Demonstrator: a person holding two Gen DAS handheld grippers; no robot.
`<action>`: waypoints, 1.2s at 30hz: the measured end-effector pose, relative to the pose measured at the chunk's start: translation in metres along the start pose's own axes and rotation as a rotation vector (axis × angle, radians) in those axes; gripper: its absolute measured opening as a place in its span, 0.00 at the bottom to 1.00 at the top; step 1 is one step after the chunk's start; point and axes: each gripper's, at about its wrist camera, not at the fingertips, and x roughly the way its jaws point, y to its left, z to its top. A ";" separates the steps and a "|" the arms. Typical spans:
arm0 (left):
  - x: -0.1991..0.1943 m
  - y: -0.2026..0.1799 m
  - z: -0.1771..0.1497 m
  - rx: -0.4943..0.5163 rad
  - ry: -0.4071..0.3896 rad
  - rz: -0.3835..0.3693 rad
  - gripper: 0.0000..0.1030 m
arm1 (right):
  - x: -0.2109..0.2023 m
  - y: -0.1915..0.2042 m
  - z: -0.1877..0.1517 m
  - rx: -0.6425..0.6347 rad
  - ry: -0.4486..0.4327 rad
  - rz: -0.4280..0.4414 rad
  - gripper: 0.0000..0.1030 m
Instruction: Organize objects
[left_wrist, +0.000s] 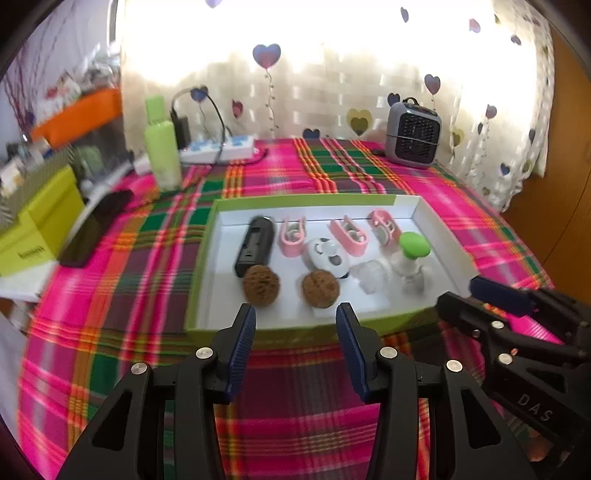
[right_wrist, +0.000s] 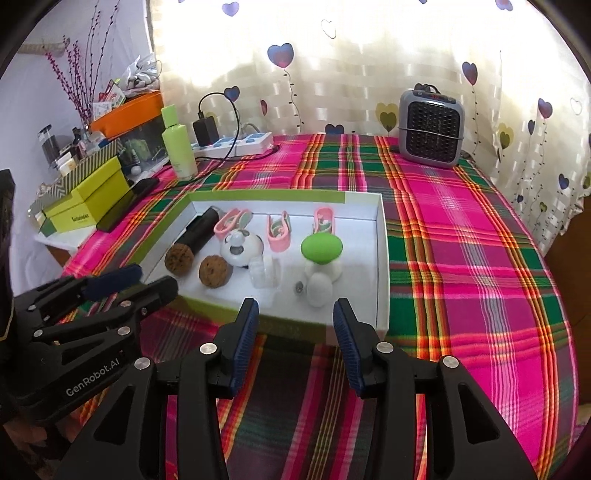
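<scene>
A shallow white tray (left_wrist: 436, 218) with a green rim sits on the plaid-covered bench (left_wrist: 129, 288). From its left wall: a black cylinder (left_wrist: 255, 240), 2 brown walnuts (left_wrist: 260, 285), 3 pink clips (left_wrist: 292, 237) (along the far wall), a white panda-like toy (left_wrist: 328, 255), a green-capped white piece (left_wrist: 414, 245). Left claw (left_wrist: 296, 332) and right claw (right_wrist: 295, 326) hang at the tray's near edge, both part open, holding nothing.
</scene>
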 end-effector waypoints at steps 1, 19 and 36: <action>-0.002 0.000 -0.003 -0.004 0.004 -0.001 0.43 | -0.001 0.001 -0.002 -0.002 0.000 -0.007 0.42; 0.007 0.002 -0.041 -0.037 0.103 0.017 0.43 | 0.010 0.003 -0.036 0.011 0.103 -0.097 0.51; 0.013 -0.001 -0.039 -0.034 0.126 0.036 0.62 | 0.014 -0.004 -0.037 0.019 0.130 -0.160 0.66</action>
